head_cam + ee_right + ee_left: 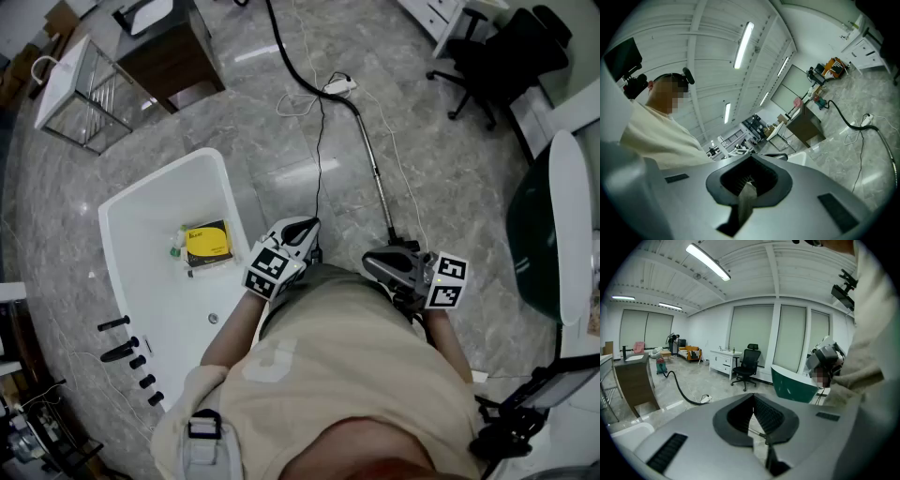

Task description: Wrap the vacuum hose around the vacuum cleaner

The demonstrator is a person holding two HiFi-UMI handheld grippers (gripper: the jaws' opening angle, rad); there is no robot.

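Observation:
The black vacuum hose (pixel 291 58) runs across the grey floor from the top edge to a metal wand (pixel 379 178), which ends near my right gripper. The left gripper view shows the hose (pixel 679 392) leading back to a small red and teal vacuum cleaner (pixel 661 365) far across the room. The right gripper view catches the hose (pixel 843 117) too. I hold both grippers close to my chest. My left gripper (pixel 302 226) (pixel 757 427) is shut and empty. My right gripper (pixel 372 263) (pixel 747 187) is shut and empty as well. Neither touches the hose.
A white bathtub (pixel 131 281) with a yellow packet (pixel 208 244) stands at my left. A white power strip (pixel 339 86) and thin cables lie by the hose. An office chair (pixel 506 56), a green tub (pixel 534 234), a wooden cabinet (pixel 173 56) and a wire rack (pixel 84 89) ring the floor.

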